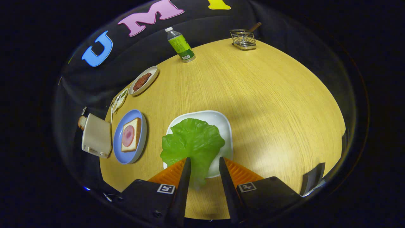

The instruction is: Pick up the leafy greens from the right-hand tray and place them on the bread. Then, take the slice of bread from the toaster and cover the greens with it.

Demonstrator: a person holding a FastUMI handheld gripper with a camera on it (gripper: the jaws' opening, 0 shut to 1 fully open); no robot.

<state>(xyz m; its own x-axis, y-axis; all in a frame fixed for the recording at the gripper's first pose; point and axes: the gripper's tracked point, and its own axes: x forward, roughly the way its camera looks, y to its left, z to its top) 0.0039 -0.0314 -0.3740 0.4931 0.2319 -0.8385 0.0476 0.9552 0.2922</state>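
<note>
While unclamped, greens (pixel 193 141) between jaws.

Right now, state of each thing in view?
gripper: jaws open, lettuce leaf between them, not pinched
lettuce leaf: lying on white tray
bread: on blue plate, meat slice on top, no greens
toaster: slice sticking out
bottle: upright, capped

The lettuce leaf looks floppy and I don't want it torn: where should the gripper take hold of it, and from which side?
Probably grip the lettuce leaf at its near stem end, which hangs off the white plate toward the open gripper and lies between its fingers. Coming straight ahead suits it: that narrow end is clear of the plate, so the fingers can close across it.
</note>
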